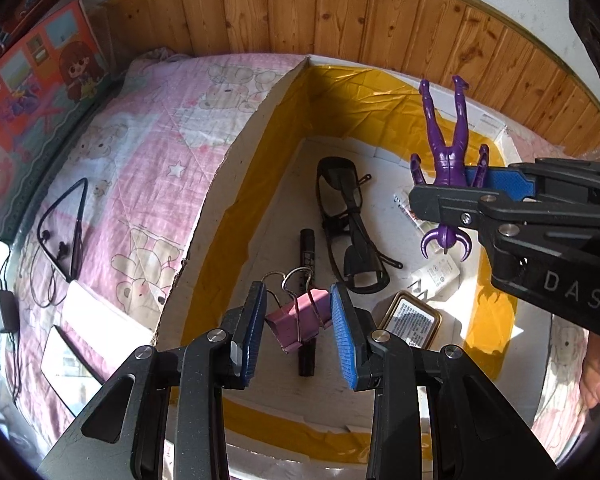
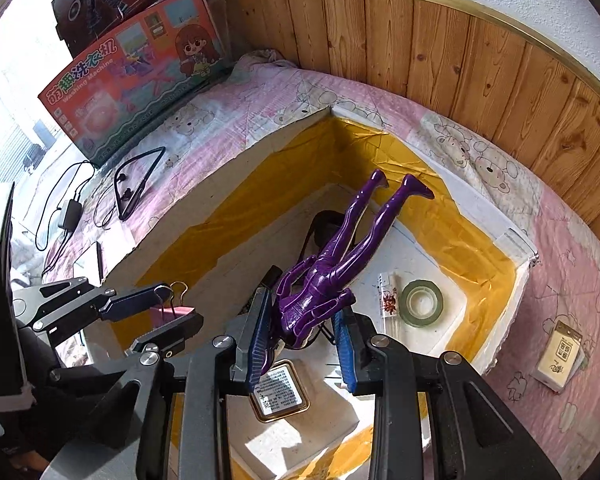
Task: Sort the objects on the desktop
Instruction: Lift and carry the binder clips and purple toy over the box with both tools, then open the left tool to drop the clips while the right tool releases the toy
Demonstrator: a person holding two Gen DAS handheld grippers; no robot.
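My left gripper is shut on a pink binder clip, held above the white foam box lined with yellow tape. My right gripper is shut on the torso of a purple toy figure, legs pointing away, also over the box. From the left wrist view the figure hangs in the right gripper at the right. In the right wrist view the left gripper with the clip is at the left. Inside the box lie black glasses, a black marker and a small gold-rimmed tin.
A green tape roll and a small packet lie in the box's right part. On the pink bear-print cloth are a black neckband earphone, a charger with cable, a card box and a toy washing-machine box.
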